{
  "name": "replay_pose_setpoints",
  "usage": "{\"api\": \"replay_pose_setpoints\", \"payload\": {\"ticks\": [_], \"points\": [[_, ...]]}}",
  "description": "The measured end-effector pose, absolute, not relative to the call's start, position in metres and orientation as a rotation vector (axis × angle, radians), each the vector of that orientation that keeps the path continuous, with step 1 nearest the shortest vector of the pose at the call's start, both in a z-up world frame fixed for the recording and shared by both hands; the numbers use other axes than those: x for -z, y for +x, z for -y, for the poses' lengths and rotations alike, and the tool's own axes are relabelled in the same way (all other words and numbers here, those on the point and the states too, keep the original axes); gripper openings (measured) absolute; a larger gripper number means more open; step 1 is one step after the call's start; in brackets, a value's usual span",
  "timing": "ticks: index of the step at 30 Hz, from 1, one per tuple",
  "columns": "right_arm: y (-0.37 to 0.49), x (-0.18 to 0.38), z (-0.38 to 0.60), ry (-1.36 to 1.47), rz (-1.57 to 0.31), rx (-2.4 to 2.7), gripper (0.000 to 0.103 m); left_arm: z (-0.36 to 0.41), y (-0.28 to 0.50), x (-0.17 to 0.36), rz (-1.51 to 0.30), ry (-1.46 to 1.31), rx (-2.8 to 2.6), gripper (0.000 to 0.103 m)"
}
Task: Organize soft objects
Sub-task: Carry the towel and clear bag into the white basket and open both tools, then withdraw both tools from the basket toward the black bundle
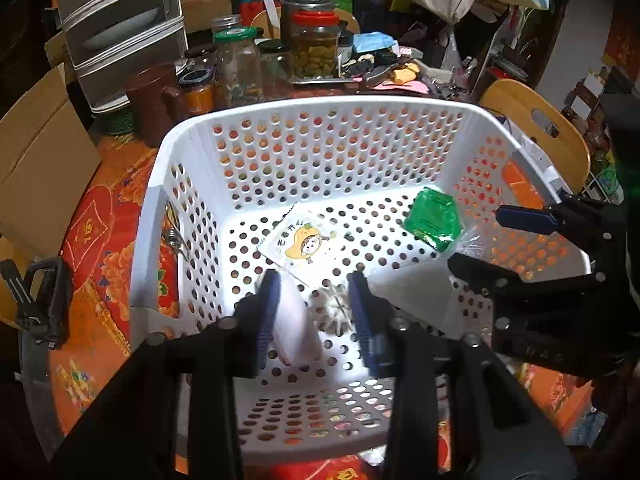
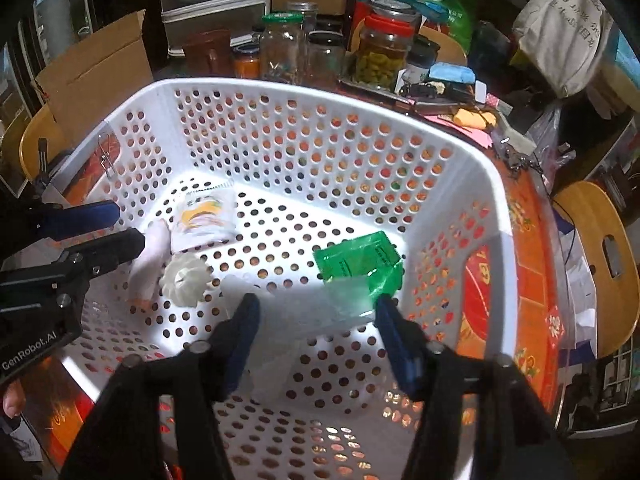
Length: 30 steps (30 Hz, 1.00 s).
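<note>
A white perforated basket sits on the table. Inside lie a pale pink soft object, a white ruffled object, a white cartoon-printed packet and a green plastic packet with a clear bag. My left gripper is open, its fingers on either side of the pink object and above it. My right gripper is open over the clear bag, and it shows in the left wrist view.
Glass jars, a brown mug, grey drawers and a cardboard box crowd the table behind and left of the basket. Wooden chairs stand to the right. An orange floral cloth covers the table.
</note>
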State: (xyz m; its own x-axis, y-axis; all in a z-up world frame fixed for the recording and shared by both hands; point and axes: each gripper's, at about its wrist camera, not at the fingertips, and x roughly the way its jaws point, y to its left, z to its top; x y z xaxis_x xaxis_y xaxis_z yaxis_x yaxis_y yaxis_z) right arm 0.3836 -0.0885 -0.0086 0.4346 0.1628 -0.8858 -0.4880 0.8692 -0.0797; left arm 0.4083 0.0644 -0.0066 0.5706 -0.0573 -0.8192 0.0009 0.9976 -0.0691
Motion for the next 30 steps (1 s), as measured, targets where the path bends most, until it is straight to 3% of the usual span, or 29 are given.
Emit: {"api": "replay_pose_setpoints", "payload": {"ticks": [1, 3, 8, 10, 15, 17, 19, 30], "points": [[0.382, 0.007, 0.089, -0.347, -1.042, -0.418, 0.069, -0.063, 0.405, 0.003, -0.95, -0.064, 0.04, 0.051], [0.378, 0.003, 0.089, -0.346, -1.029, -0.432, 0.074, -0.062, 0.398, -0.005, -0.914, -0.056, 0.036, 0.074], [0.368, -0.012, 0.098, -0.318, -0.985, -0.448, 0.081, -0.061, 0.383, -0.026, -0.858, -0.055, 0.053, 0.088], [0.366, -0.016, 0.102, -0.307, -0.975, -0.448, 0.086, -0.059, 0.378, -0.033, -0.846, -0.044, 0.052, 0.09], [0.357, -0.025, 0.114, -0.27, -0.947, -0.454, 0.086, -0.055, 0.365, -0.042, -0.83, -0.034, 0.057, 0.091], [0.351, -0.028, 0.118, -0.265, -0.936, -0.462, 0.091, -0.052, 0.357, -0.045, -0.816, -0.025, 0.048, 0.092], [0.346, -0.031, 0.121, -0.256, -0.928, -0.476, 0.101, -0.051, 0.347, -0.049, -0.795, -0.018, 0.04, 0.092], [0.304, -0.047, 0.144, -0.203, -0.838, -0.512, 0.103, -0.043, 0.278, -0.073, -0.68, -0.001, 0.034, 0.097]]}}
